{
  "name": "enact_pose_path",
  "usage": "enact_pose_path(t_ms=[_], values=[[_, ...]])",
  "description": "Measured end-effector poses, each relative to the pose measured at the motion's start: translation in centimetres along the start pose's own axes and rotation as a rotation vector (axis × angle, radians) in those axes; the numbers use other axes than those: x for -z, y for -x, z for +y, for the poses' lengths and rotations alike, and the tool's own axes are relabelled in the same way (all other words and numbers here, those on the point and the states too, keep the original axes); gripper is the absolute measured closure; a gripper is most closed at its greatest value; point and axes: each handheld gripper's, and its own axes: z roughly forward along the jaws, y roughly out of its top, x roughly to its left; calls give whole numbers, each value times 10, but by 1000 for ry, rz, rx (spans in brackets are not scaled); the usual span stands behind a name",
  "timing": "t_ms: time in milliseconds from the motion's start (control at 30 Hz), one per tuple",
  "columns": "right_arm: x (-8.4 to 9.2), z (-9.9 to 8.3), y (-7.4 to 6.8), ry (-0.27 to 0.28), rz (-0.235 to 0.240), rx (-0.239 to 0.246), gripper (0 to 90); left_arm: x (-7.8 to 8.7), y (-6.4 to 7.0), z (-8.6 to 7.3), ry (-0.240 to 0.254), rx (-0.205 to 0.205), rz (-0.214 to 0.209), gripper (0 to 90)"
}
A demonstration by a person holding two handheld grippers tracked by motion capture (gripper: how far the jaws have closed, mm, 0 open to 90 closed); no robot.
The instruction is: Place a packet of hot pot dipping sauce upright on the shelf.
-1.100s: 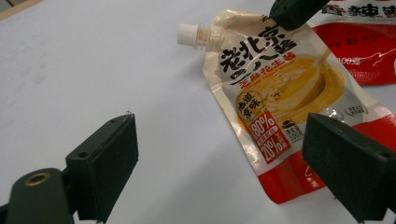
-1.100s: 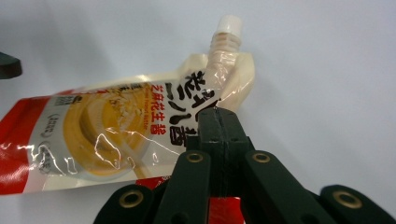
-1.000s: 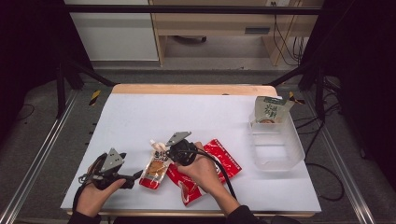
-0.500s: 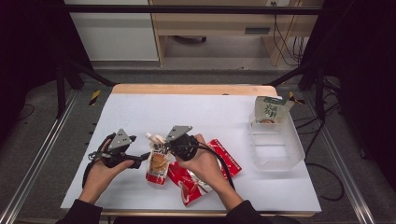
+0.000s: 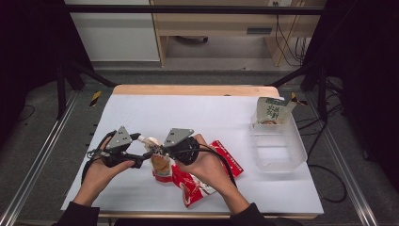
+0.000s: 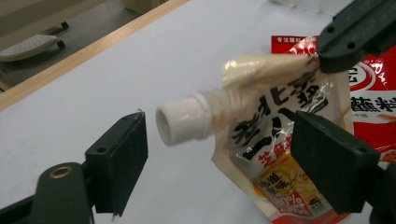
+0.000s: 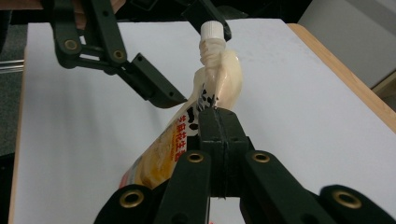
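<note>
cream-coloured spouted pouch (image 6: 275, 140) is held lifted over the white bench (image 5: 211, 117), beside red packets (image 5: 207, 181). its upper edge is clamped by the right hand-held gripper (image 7: 215, 122), jaws pressed together. the left hand-held gripper (image 6: 219, 154) is spread wide, its jaws set either side of the white cap (image 6: 180, 124), not touching.

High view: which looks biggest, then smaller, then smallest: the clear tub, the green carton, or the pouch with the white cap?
1. Clear tub, clearly biggest.
2. Green carton and pouch with the white cap: they look about alike, and the grippers hide part of the pouch, so I won't rank them.
</note>
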Motion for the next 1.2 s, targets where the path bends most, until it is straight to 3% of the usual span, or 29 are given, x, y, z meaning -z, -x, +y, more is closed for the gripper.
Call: enact_pose_path(t_ms=[100, 167, 433, 533, 700, 733, 1067, 1200], values=[[2, 1, -3, 13, 18, 17, 900, 2, 0, 2, 17, -5, -22, 221], [4, -1, -5, 23, 32, 16, 900, 3, 1, 0, 2, -18, -61, 248], [7, -5, -6, 29, 48, 11, 900, 2, 5, 2, 0, -31, -80, 312], [10, -8, -5, 26, 51, 3, 900, 6, 4, 3, 8, -13, -78, 413], [12, -10, -5, 19, 49, -10, 900, 9, 5, 5, 4, -4, -74, 498], [13, -11, -5, 13, 43, -15, 900, 11, 4, 6, 3, 1, -87, 540], [19, -18, 2, -8, 28, -48, 900, 15, 7, 9, 18, 4, -154, 662], [19, -21, 3, -17, 28, -55, 898, 17, 10, 12, 0, -21, -165, 687]])
